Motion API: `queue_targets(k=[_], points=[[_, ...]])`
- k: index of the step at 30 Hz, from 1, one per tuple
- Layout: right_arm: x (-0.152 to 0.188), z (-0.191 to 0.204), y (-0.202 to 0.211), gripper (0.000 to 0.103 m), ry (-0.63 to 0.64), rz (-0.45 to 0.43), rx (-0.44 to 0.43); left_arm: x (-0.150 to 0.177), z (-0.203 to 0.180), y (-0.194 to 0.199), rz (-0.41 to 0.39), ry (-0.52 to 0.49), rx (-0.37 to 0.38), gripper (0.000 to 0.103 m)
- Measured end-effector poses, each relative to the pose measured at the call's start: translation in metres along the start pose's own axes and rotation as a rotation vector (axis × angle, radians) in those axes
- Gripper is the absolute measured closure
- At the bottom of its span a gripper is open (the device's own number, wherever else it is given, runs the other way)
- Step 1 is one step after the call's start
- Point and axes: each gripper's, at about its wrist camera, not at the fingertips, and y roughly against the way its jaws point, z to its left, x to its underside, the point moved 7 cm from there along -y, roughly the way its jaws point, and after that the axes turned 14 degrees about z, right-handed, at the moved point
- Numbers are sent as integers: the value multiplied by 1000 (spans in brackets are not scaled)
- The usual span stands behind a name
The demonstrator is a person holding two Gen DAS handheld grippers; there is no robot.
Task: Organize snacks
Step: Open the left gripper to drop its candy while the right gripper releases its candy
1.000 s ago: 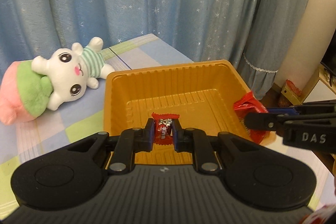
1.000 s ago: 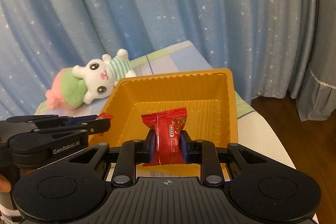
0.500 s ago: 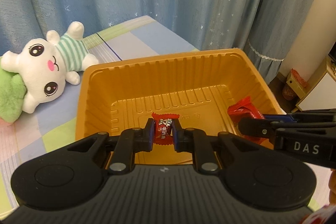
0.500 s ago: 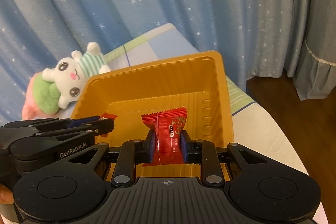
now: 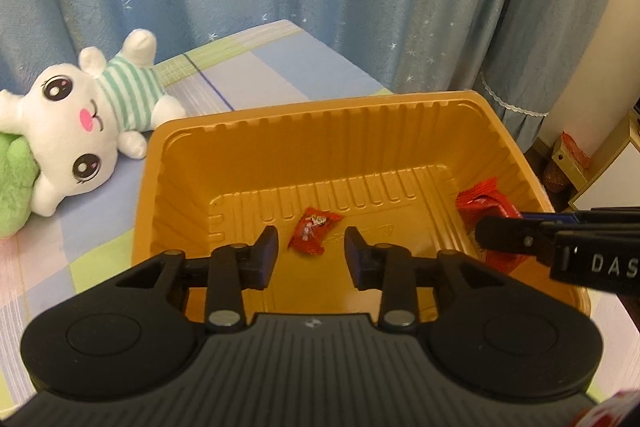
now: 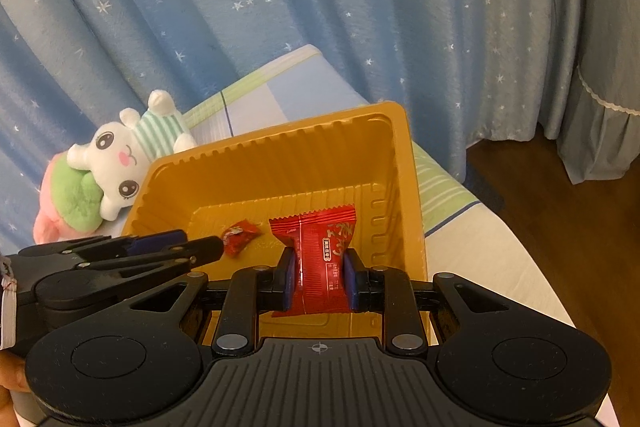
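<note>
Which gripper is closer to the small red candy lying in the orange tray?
Left. The left gripper hangs right over the small red candy, fingers spread either side of it without touching. The right gripper sits off to the side in the orange tray, clamping a larger red packet.

Small red candy (image 5: 314, 231) lies loose in the orange tray (image 5: 360, 131).

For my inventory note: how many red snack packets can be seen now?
2. The small candy lies loose on the orange tray floor; the larger packet is clamped in the right gripper above the tray.
</note>
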Motion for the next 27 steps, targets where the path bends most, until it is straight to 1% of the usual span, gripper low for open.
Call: queue_targets(k=[5, 9, 12, 14, 15, 16, 17, 18, 19, 27], points=[[-3, 2, -3, 78, 9, 2, -2, 5, 14, 9, -10, 28, 8, 64], [-4, 6, -5, 78, 9, 8, -9, 11, 21, 15, -14, 39, 10, 63], [-7, 13, -5, 78, 24, -5, -32, 16, 25, 20, -15, 54, 17, 60], [-9, 19, -5, 77, 37, -12, -42, 18, 27, 24, -20, 63, 19, 56], [-9, 21, -5, 73, 40, -12, -47, 20, 28, 26, -22, 68, 20, 55], [-10, 23, -4, 62, 41, -14, -54, 21, 29, 28, -24, 72, 21, 53], [-10, 23, -2, 56, 41, -21, -62, 23, 30, 30, -25, 76, 22, 51], [-9, 24, 0, 46, 41, -34, -65, 25, 31, 32, -27, 80, 22, 49], [-9, 24, 3, 44, 42, -46, -64, 28, 32, 35, -30, 85, 22, 48], [7, 18, 26, 43, 44, -57, -78, 49, 32, 55, -33, 123, 25, 41]])
